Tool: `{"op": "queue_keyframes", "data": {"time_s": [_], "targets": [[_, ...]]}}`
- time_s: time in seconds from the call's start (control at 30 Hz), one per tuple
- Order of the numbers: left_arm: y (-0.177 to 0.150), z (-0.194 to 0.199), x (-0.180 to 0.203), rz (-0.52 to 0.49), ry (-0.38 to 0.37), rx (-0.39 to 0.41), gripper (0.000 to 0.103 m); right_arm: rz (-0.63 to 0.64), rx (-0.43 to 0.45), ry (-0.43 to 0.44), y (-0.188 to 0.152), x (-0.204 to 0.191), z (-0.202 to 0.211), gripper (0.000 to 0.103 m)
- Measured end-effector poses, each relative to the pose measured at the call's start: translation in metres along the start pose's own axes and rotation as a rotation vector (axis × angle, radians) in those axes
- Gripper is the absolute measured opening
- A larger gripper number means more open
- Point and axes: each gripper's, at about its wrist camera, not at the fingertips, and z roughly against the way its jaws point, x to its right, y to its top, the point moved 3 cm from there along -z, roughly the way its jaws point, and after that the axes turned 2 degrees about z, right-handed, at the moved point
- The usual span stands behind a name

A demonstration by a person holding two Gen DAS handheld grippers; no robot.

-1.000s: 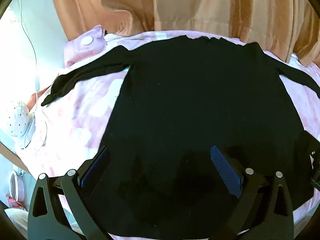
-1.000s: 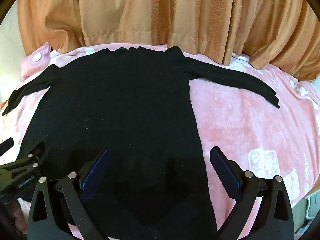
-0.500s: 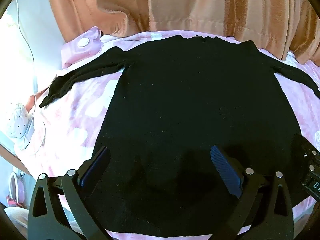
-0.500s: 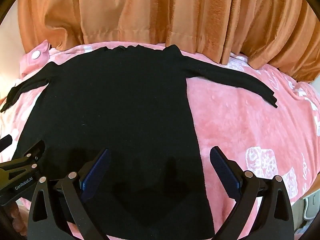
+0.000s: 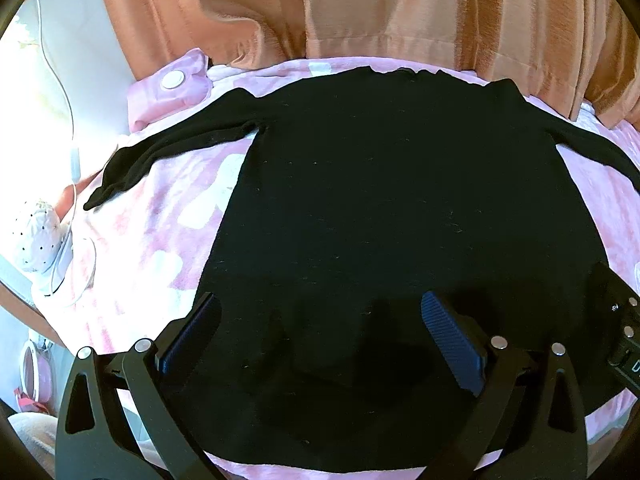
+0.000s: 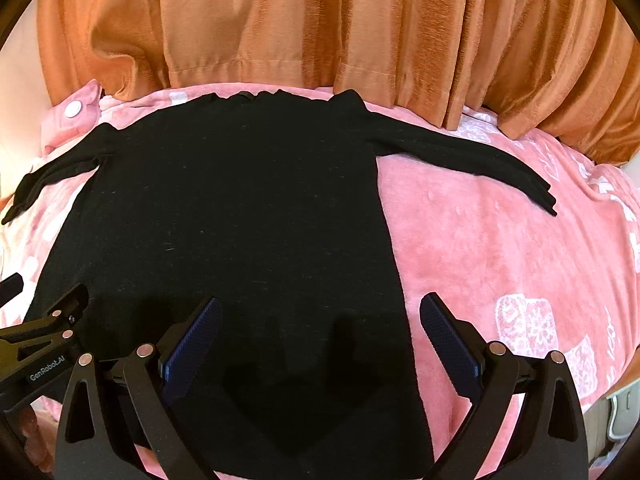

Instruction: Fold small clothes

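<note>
- Since a second ago both tools have crept slightly forward over the sweater (image 5: pixel 400 200), which itself lies as it did
- Sweater's long axis runs from the near hem away to the neckline at the curtain (image 6: pixel 320 20); sleeves stretch out sideways
- Plain black knit, flat and unfolded on the pink blanket (image 6: pixel 500 260) of the bed
- Left tool (image 5: pixel 320 334) hangs spread wide above the hem, holding nothing
- Right tool (image 6: pixel 320 336) likewise spread, straddling the sweater's right edge

left gripper (image 5: pixel 320 338): black frame, blue ribbed pads, silver screws | right gripper (image 6: pixel 320 338): same | "GenRobot.AI" lettering on left gripper's side
</note>
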Motion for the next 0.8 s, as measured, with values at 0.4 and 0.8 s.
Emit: {"op": "queue_keyframes", "data": {"time_s": [0.4,0.8], "targets": [[-0.0008,0.0010,-0.0035,-0.004,0.002,0.003,0.098,-0.001,0.003,-0.003,-0.0007,-0.0043,-0.0008,0.098],[-0.0008,0.0009,-0.0036,-0.007,0.004,0.002,0.098,-0.002,0.003,-0.003,-0.0014,-0.0048,-0.0003,0.098]]}}
